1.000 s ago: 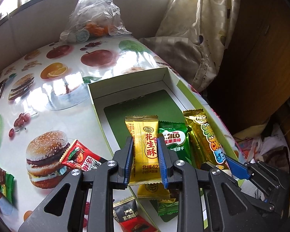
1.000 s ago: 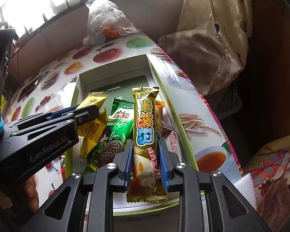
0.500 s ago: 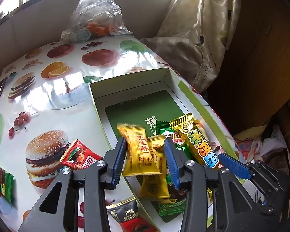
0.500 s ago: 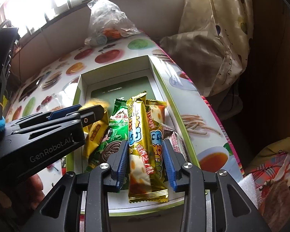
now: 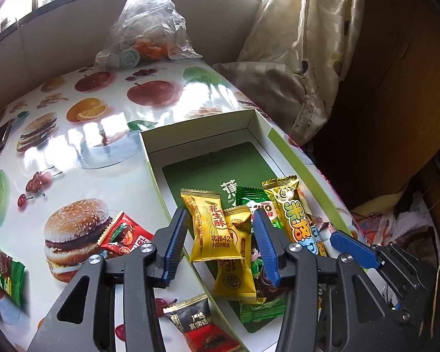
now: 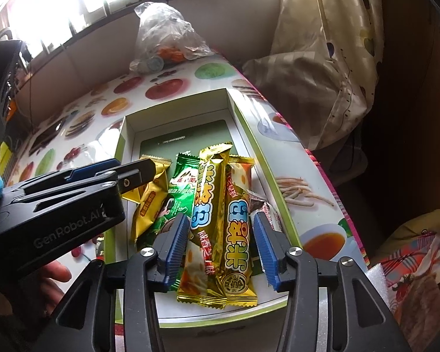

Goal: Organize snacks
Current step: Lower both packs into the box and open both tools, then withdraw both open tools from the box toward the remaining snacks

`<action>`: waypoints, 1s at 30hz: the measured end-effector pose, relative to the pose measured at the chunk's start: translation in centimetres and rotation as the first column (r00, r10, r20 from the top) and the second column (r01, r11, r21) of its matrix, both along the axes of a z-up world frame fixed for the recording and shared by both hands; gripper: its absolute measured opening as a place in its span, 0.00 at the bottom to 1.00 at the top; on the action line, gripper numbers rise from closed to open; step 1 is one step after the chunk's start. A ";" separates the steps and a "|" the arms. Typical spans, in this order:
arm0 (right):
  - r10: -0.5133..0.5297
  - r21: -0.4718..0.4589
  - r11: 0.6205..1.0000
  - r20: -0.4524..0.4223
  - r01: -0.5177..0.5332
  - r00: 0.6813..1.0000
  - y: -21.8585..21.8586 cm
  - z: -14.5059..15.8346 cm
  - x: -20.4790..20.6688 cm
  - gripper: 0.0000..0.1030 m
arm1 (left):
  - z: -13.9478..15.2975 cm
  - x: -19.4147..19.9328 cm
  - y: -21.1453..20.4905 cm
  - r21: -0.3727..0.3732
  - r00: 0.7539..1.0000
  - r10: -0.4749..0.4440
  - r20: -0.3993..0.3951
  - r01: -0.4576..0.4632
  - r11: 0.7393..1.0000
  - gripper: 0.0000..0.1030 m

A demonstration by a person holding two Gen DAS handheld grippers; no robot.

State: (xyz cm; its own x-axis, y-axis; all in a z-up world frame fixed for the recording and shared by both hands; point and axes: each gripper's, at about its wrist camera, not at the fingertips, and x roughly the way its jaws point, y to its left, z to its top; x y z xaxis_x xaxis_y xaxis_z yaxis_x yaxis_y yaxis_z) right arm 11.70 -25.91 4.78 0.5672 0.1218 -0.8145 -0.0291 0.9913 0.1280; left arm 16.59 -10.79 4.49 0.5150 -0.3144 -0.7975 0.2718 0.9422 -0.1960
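Both grippers opening w/ nothing gripped, the left gripper (image 5: 220,246) is nearer the leftovers: red snack (image 5: 123,234) and dark snack (image 5: 201,327) lie on the table (image 5: 73,152) just outside the box's (image 5: 196,126) left edge, w/ right gripper (image 6: 220,243) over the bars at the near-right corner.

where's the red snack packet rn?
Left wrist view: the red foil snack packet lies on the fruit-print tablecloth, outside the open white cardboard box, left of it, overlapping the printed burger.
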 end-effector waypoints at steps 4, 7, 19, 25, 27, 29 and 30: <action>0.001 0.000 1.000 0.004 -0.001 1.000 0.0 0.2 0.0 0.48 | 0.3 -0.3 0.2 0.002 1.000 0.000 0.009 0.000 1.000 0.47; -0.002 -0.003 1.000 0.010 0.002 1.000 0.1 0.4 -0.2 0.49 | 0.6 -0.5 0.4 0.000 1.000 0.007 0.015 -0.007 1.000 0.47; -0.003 -0.022 1.000 0.040 0.004 0.999 0.6 1.2 -1.0 0.50 | 2.3 -2.0 1.8 0.003 0.998 0.028 0.059 -0.028 1.000 0.47; -0.005 -0.039 0.999 0.067 0.008 0.998 0.9 1.9 -1.4 0.50 | 3.0 -2.9 2.8 -0.005 0.996 0.045 0.079 -0.044 0.999 0.47; 0.002 -0.046 0.999 0.073 0.001 0.997 1.2 2.1 -1.6 0.50 | 3.1 -3.3 3.3 -0.008 0.995 0.055 0.085 -0.054 0.999 0.47; 0.006 -0.045 0.999 0.077 -0.003 0.997 1.5 2.2 -1.7 0.50 | 3.1 -3.7 3.7 -0.004 0.994 0.065 0.084 -0.065 0.998 0.47; 0.008 -0.040 0.999 0.082 -0.004 0.997 1.6 2.3 -1.8 0.50 | 3.2 -3.9 4.0 -0.003 0.994 0.070 0.086 -0.071 0.998 0.47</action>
